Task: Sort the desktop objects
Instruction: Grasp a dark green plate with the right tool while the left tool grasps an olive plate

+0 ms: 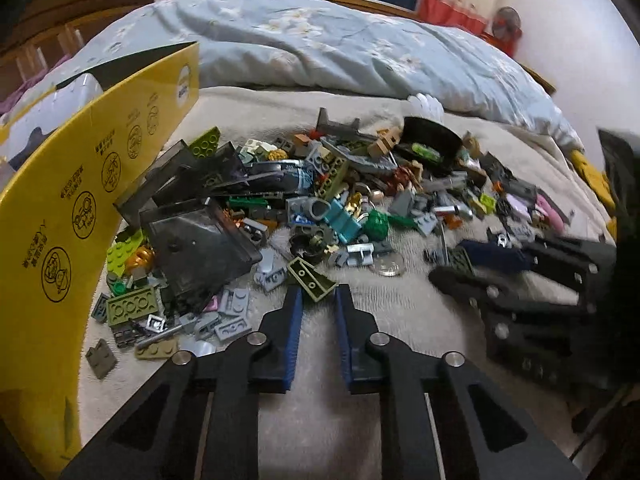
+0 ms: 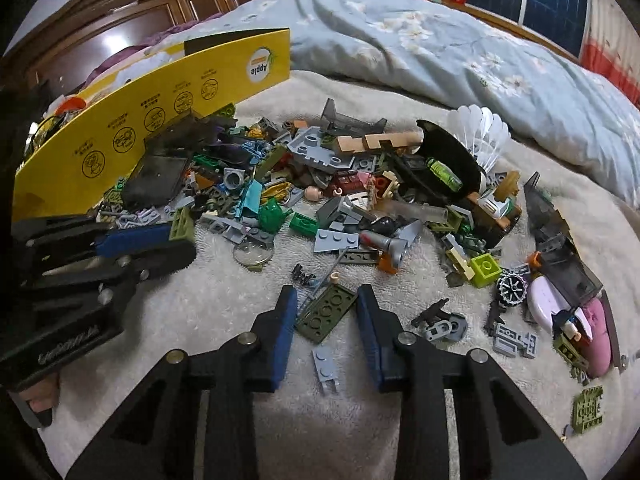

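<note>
A heap of loose building bricks (image 1: 304,196) (image 2: 320,188) lies on a beige blanket (image 1: 400,300). In the left wrist view my left gripper (image 1: 319,292) sits at the near edge of the heap, its blue pads shut on an olive wedge plate (image 1: 312,278). In the right wrist view my right gripper (image 2: 327,294) is shut on a dark green plate (image 2: 326,312) that shows its round-holed underside. Each gripper also appears in the other view: the left gripper (image 2: 176,240) at the left, the right gripper (image 1: 452,268) blurred at the right.
A yellow cardboard box (image 1: 80,208) (image 2: 160,120) stands along the left of the heap. A black curved piece (image 2: 448,156), a white shuttlecock (image 2: 484,128), a coin (image 2: 254,254) and a pink-and-white shell (image 2: 592,332) lie among the bricks. A blue quilt (image 1: 320,48) is bunched up behind.
</note>
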Tool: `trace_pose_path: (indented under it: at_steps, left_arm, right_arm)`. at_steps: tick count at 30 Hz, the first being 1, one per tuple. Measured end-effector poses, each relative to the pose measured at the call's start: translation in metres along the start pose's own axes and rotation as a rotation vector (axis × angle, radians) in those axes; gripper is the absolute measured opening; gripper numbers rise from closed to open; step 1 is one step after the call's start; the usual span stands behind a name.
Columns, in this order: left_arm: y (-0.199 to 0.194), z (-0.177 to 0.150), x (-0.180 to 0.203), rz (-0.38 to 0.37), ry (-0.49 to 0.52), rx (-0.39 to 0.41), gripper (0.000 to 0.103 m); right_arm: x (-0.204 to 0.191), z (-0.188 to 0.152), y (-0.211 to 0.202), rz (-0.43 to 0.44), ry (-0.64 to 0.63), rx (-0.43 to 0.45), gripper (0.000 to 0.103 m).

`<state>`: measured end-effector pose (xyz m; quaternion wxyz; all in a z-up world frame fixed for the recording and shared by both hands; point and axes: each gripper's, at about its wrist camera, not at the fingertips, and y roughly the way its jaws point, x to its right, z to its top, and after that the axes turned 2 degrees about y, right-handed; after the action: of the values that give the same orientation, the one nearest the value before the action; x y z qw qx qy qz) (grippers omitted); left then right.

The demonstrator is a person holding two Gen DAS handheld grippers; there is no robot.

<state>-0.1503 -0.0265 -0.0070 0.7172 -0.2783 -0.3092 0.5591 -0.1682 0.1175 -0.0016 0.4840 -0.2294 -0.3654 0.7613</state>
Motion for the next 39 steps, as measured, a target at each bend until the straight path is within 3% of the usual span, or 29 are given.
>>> trace_pose_path:
  at_steps: [4, 8, 15, 20, 21, 22, 24, 26, 28, 36, 39]
  left_arm:
    - [-0.003, -0.002, 0.000, 0.008, -0.002, 0.015, 0.000]
    - [-0.017, -0.007, -0.002, -0.055, -0.003, 0.050, 0.000]
    - [-0.064, -0.043, 0.022, -0.043, 0.226, 0.076, 0.000]
    - [-0.076, -0.057, 0.028, -0.011, 0.314, 0.076, 0.002]
    - [-0.070, -0.053, 0.025, 0.003, 0.303, 0.064, 0.013]
    - [-0.064, -0.049, 0.023, 0.011, 0.289, 0.053, 0.032]
    - [-0.044, -0.036, 0.012, 0.004, 0.233, 0.046, 0.045]
    - [-0.021, -0.025, -0.001, -0.044, 0.150, -0.035, 0.045]
    - [-0.020, -0.013, -0.011, -0.099, 0.082, -0.006, 0.045]
    - [0.014, 0.013, -0.017, -0.093, 0.000, -0.022, 0.045]
    - [0.016, 0.014, -0.018, -0.078, -0.018, -0.020, 0.039]
  right_arm:
    - [0.009, -0.001, -0.008, 0.020, 0.047, 0.017, 0.029]
    - [0.008, -0.006, -0.030, 0.033, 0.056, 0.053, 0.029]
    - [-0.024, -0.034, -0.072, 0.065, 0.013, 0.091, 0.030]
    - [-0.049, -0.046, -0.074, 0.088, -0.041, 0.086, 0.030]
    - [-0.052, -0.047, -0.071, 0.080, -0.048, 0.077, 0.030]
    - [-0.053, -0.049, -0.065, 0.082, -0.046, 0.059, 0.030]
    - [-0.053, -0.053, -0.054, 0.093, -0.034, 0.025, 0.030]
    - [-0.053, -0.057, -0.047, 0.105, -0.023, 0.021, 0.031]
    - [-0.049, -0.057, -0.046, 0.133, -0.007, 0.022, 0.031]
    - [-0.036, -0.056, -0.042, 0.219, 0.037, 0.012, 0.032]
    - [-0.036, -0.056, -0.042, 0.222, 0.032, 0.013, 0.032]
